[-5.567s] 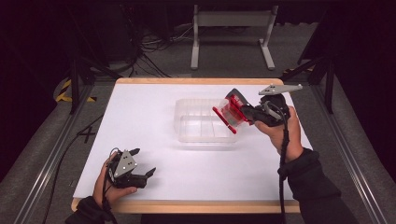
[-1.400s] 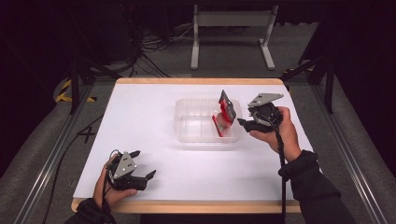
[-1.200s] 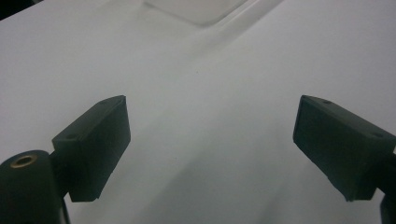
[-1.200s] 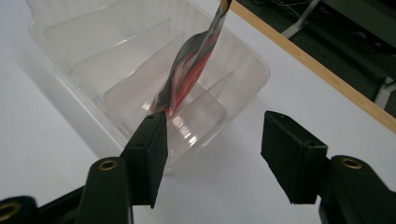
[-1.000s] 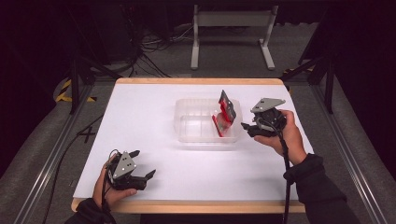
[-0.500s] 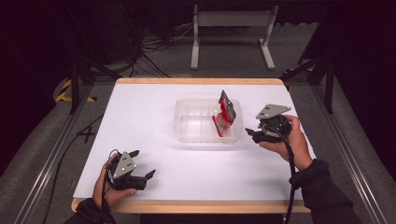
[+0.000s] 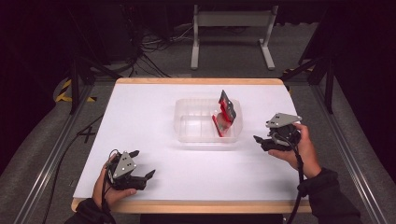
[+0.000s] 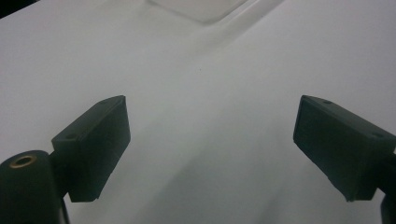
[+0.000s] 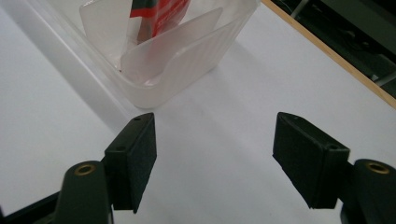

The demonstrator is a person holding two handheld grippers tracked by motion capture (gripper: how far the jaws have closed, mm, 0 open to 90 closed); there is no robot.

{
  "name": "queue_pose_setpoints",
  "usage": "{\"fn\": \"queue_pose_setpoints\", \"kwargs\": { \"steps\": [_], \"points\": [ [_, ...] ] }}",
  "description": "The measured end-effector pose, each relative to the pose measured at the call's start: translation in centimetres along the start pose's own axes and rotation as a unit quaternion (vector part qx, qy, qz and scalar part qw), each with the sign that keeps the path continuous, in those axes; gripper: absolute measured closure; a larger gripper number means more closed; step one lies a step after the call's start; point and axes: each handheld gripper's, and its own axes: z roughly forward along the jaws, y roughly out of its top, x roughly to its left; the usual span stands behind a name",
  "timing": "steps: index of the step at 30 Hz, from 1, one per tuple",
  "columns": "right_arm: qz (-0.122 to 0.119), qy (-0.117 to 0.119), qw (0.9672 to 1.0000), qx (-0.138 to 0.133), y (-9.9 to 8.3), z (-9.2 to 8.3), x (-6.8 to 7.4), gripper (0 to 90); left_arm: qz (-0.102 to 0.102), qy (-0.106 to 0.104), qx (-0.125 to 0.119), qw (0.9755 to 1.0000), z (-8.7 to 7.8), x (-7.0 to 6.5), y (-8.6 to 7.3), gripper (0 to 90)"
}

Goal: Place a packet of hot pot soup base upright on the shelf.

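Left gripper (image 7: 140, 168): resting low near the table's front-left corner, jaws spread wide, nothing between them. In the left gripper view just bare white tabletop (image 8: 205, 93) between the black pads. Looks parked, probably idle so it stays out of the way.

Centre: clear plastic rectangular container (image 7: 196, 128) sits mid-table, slightly toward the right and far edges. Translucent, ribbed walls, with an inner divider visible in the right gripper view. The larger left part looks empty.

Inside it, at the right end: flat red-and-black packet (image 7: 225, 114), standing tilted, leaning against the container's right wall, top corner poking above the rim. Lower part looks red with some clear film; upper part dark. Print too small to read. Right gripper view catches the red bottom of it (image 9: 161, 14) behind the divider wall. Guess it stands on edge because the end compartment is too narrow for it to lie flat.

Right gripper (image 7: 271, 140): held just above the table near the right edge, apart from the container's right end, jaws parted, empty. Pointed at the container's corner, so the container and packet are within line of approach.
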Motion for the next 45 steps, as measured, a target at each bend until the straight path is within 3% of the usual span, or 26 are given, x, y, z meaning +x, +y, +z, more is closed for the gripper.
{"fn": "queue_pose_setpoints", "kwargs": {
  "steps": [4,23,27,35,45],
  "points": [
    [-0.010,-0.011,0.9999,0.001,-0.6,-0.1,0.2,29.0,0.001,0.001,0.000,1.0000,0.0,0.0,0.0,11.6],
    [-0.008,-0.012,0.9973,-0.073,-5.2,-1.4,1.1,24.4,-0.003,0.000,-0.004,1.0000,-0.2,0.0,0.0,11.6],
    [-0.004,-0.010,0.9949,-0.100,-6.2,-1.9,1.5,23.1,-0.008,0.002,-0.008,0.9999,-0.3,0.2,-0.1,11.6],
    [0.000,-0.024,0.9913,-0.129,-8.2,-2.3,2.1,18.8,-0.012,0.007,-0.016,0.9998,-0.8,0.4,-0.1,11.6],
    [0.021,-0.041,0.9880,-0.148,-10.7,-3.2,1.7,13.2,-0.019,0.017,-0.031,0.9992,-1.8,0.9,-0.3,11.3]
  ]
}}
